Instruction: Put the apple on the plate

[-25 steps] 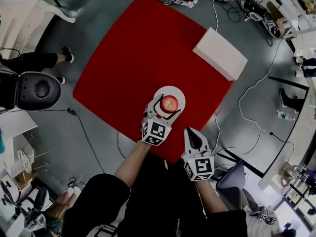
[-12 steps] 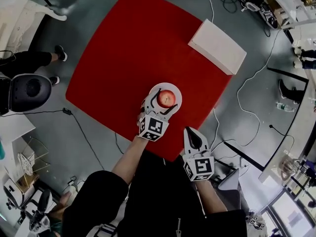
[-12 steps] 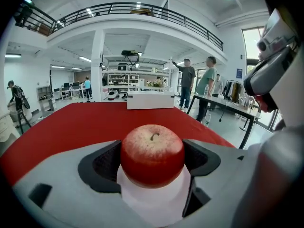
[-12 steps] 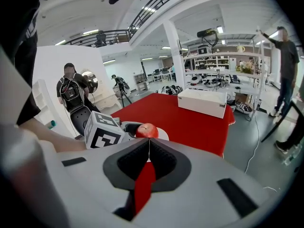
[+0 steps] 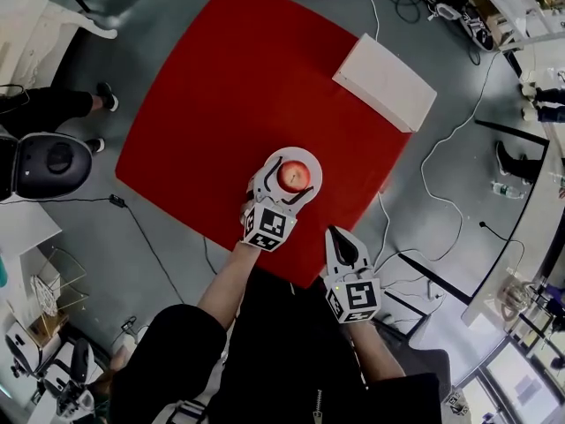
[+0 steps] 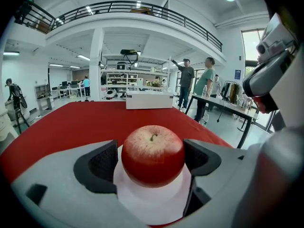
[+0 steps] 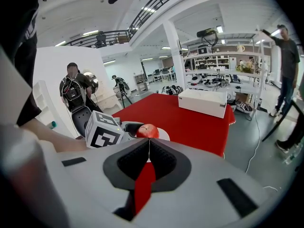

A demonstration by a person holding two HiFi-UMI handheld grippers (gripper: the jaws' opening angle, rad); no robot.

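Head view first: the apple (image 5: 296,175) sits on the white plate (image 5: 291,154) near the front edge of the red table (image 5: 229,87), and the left hand-held gripper (image 5: 287,182) has a finger on either side of it. Against a second ago almost nothing has shifted here; apple, plate and gripper keep the same arrangement and only the framing has drifted, so the drop looks made and we are in the letting-go stage. The right hand-held gripper (image 5: 342,246) hangs back off the table edge, well apart from the plate, and a white box (image 5: 384,82) lies at the far corner. Left gripper view now: the apple stands upright on the plate, stem up, with the jaws parted around it. A sliver of white shows between the left pad (image 6: 102,163) and the fruit, while the right pad is touching or just beside it, I cannot say which. So the grip reads as loosened, and backing straight out without nudging the apple is what remains. Right gripper view: jaws pressed together on nothing, pointing toward the plate.
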